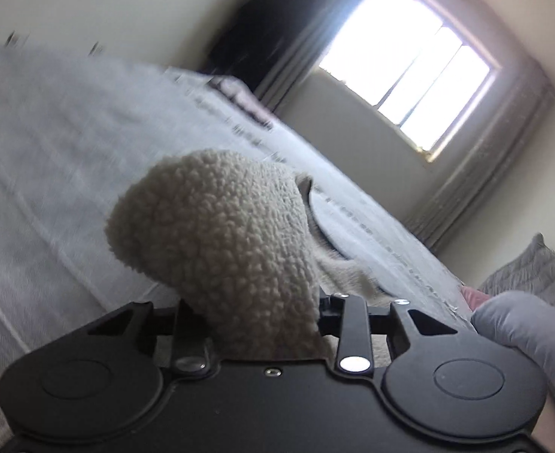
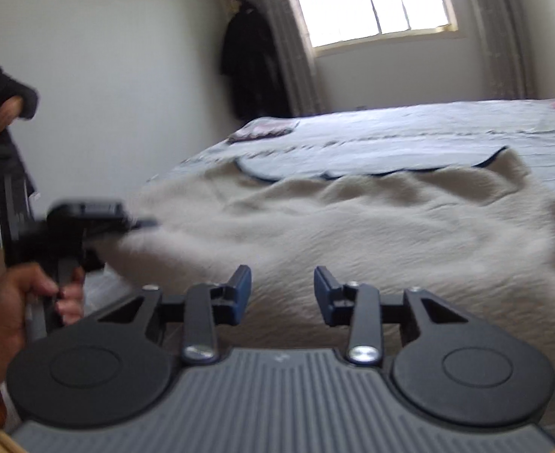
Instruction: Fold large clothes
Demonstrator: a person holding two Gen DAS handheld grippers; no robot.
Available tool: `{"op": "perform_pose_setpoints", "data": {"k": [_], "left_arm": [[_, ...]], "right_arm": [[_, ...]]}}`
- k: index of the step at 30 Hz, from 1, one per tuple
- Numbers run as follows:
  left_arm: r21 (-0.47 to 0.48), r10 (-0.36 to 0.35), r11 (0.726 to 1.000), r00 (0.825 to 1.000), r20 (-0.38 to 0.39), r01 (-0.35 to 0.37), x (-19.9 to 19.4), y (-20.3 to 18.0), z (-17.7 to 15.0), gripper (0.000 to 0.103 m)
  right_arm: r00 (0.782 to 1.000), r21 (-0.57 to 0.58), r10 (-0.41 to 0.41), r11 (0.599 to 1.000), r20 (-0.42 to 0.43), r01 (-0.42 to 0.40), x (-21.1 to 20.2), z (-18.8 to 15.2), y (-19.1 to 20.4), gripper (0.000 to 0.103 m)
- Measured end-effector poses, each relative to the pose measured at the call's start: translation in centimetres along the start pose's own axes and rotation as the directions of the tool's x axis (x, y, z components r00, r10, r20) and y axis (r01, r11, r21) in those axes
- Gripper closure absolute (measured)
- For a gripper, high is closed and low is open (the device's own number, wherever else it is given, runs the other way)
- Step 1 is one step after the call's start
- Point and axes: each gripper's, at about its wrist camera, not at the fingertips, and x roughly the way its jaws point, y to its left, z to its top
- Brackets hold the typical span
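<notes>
A large cream fleece garment (image 2: pixel 353 222) with a dark-trimmed edge lies spread on the bed (image 2: pixel 428 128). My left gripper (image 1: pixel 254 313) is shut on a bunched fold of the fleece (image 1: pixel 217 241), which bulges up and hides its fingertips. In the right wrist view the left gripper (image 2: pixel 88 222) shows blurred at the garment's left edge, held by a hand. My right gripper (image 2: pixel 282 290) is open and empty, with blue pads (image 2: pixel 243 287), hovering just over the near edge of the fleece.
The bed has a pale grey quilted cover (image 1: pixel 69 132). A small dark folded item (image 2: pixel 262 130) lies at its far corner. Grey pillows (image 1: pixel 534 275) sit at the head. A dark coat (image 2: pixel 247 64) hangs by the curtained window (image 2: pixel 371 0).
</notes>
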Motion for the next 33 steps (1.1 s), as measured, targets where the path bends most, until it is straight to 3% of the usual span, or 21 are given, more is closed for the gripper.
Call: {"op": "perform_pose_setpoints", "data": {"k": [3,6,10,14,17,19,21,23,24,26,28,29,30,33], "left_arm": [[0.124,-0.072,0.99,0.996,0.052,0.065,-1.7,-3.3,0.9,0.067],[0.257,-0.164,0.956,0.984,0.063,0.143,-3.3,-7.0,0.8,0.068],[0.414,-0.294,0.872,0.956,0.015,0.262,-4.3,-12.7,-0.3,0.068],[0.529,-0.369,0.774,0.927,-0.071,0.349,-3.6,-17.9,-1.6,0.068],[0.572,-0.39,0.717,0.909,-0.143,0.398,-3.1,-20.6,-3.4,0.068],[0.607,-0.392,0.673,0.9,-0.193,0.423,-2.8,-21.9,-5.6,0.068],[0.641,-0.379,0.625,0.891,-0.25,0.446,-2.3,-22.9,-8.2,0.068],[0.665,-0.356,0.584,0.883,-0.305,0.465,-1.5,-23.3,-11.0,0.068],[0.676,-0.343,0.562,0.878,-0.333,0.476,-1.3,-23.3,-12.4,0.068],[0.694,-0.321,0.516,0.865,-0.386,0.502,-0.9,-23.1,-15.3,0.068],[0.76,-0.328,0.429,0.868,-0.373,0.488,-1.7,-22.7,-17.8,0.067],[0.788,-0.327,0.396,0.875,-0.358,0.471,-2.3,-22.7,-18.4,0.067],[0.796,-0.328,0.385,0.876,-0.355,0.467,-2.8,-22.6,-18.4,0.067],[0.776,-0.343,0.402,0.866,-0.363,0.485,-3.4,-22.0,-16.7,0.067]], "right_arm": [[0.997,-0.026,-0.009,1.0,-0.083,0.007,2.1,-0.8,0.6,0.08],[0.988,0.067,0.023,0.998,-0.152,-0.013,3.5,-1.6,-0.5,0.081],[0.983,0.182,0.089,0.981,-0.157,-0.06,3.5,-1.9,-2.3,0.083],[0.972,0.261,0.147,0.96,-0.183,-0.097,2.1,-0.7,-4.2,0.083],[0.992,0.334,0.107,0.939,-0.069,-0.078,-2.0,1.2,-7.8,0.08],[0.998,0.434,0.055,0.899,0.029,-0.062,-5.0,2.1,-11.2,0.069],[0.994,0.55,0.017,0.832,0.113,-0.076,-7.2,2.0,-14.7,0.058],[0.986,0.651,-0.027,0.754,0.165,-0.088,-8.9,1.1,-17.8,0.038],[0.981,0.697,-0.044,0.71,0.189,-0.102,-9.5,0.6,-19.2,0.022],[0.97,0.753,-0.025,0.635,0.243,-0.172,-10.0,-0.3,-21.2,0.021],[0.956,0.783,0.03,0.566,0.292,-0.257,-10.4,-0.7,-22.5,0.021],[0.954,0.787,0.05,0.552,0.297,-0.274,-10.3,-0.6,-22.8,0.021],[0.953,0.787,0.072,0.547,0.293,-0.283,-10.1,-0.4,-22.9,0.02],[0.972,0.778,0.109,0.584,0.21,-0.233,-8.1,1.7,-23.0,0.019]]}}
